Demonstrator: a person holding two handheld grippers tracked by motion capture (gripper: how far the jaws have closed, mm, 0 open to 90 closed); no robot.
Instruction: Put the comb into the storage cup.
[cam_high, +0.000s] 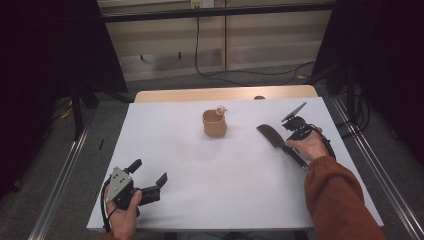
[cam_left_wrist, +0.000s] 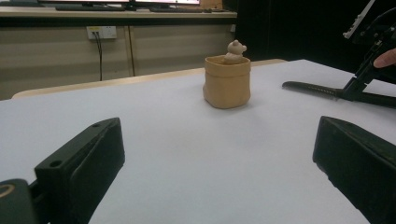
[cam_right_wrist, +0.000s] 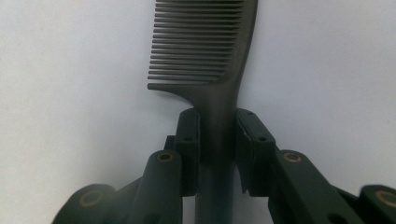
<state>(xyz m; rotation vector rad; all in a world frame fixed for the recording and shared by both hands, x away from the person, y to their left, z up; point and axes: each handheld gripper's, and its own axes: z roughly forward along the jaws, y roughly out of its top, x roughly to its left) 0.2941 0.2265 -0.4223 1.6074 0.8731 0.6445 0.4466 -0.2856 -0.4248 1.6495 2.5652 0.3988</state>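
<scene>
Right of the cup (cam_high: 214, 124) on the table (cam_high: 200, 170), the comb (cam_high: 272, 136) lies flat, its handle clamped by the right gripper (cam_high: 291, 145); lifting remains. The left gripper (cam_high: 149, 180), nearer than the cup, rests wide open, empty.

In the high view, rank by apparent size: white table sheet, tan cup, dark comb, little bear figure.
1. White table sheet
2. Dark plastic comb, longer than the cup, though partly hidden by the hand
3. Tan round cup
4. Little beige bear figure
</scene>
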